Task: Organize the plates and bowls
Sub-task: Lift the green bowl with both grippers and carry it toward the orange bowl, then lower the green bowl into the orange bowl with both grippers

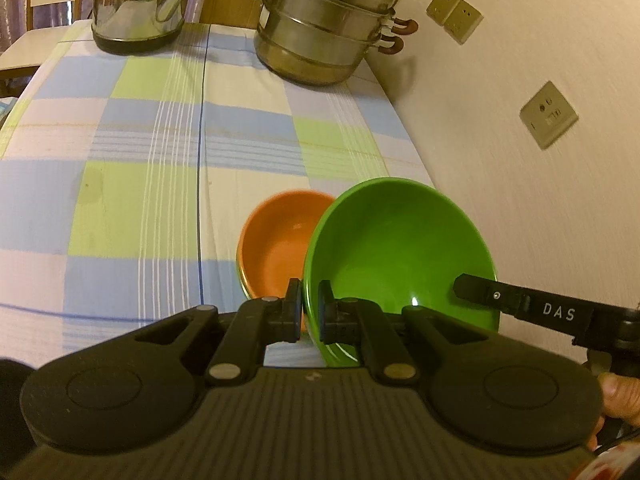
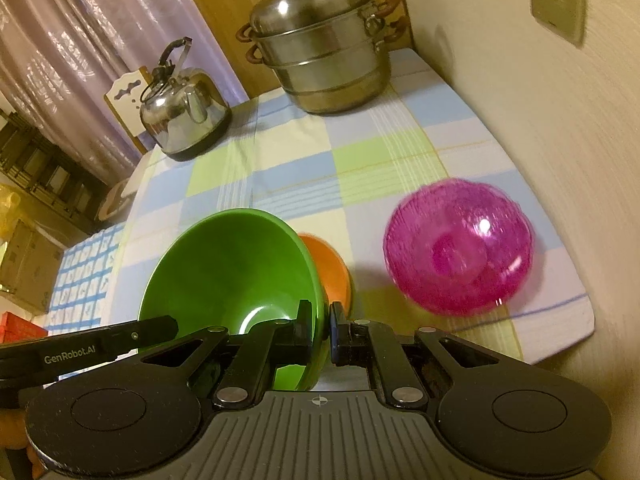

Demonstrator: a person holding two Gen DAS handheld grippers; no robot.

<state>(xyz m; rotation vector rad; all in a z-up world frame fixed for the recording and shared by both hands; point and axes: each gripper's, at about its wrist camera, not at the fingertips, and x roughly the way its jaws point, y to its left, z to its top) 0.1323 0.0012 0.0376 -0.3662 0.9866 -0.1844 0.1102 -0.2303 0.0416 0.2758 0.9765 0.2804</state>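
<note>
r wrist: pink bowl (image 2: pixel 459 247) nr wall (image 2: pixel 560 152)

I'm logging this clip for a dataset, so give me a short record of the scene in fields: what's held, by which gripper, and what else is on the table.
held item: green bowl, tilted
left gripper: jaws shut on the bowl's rim
right gripper: jaws shut on the opposite rim
beside or under it: orange bowl on the checked tablecloth
also on the table: pink bowl, kettle, lidded steamer pot
</note>
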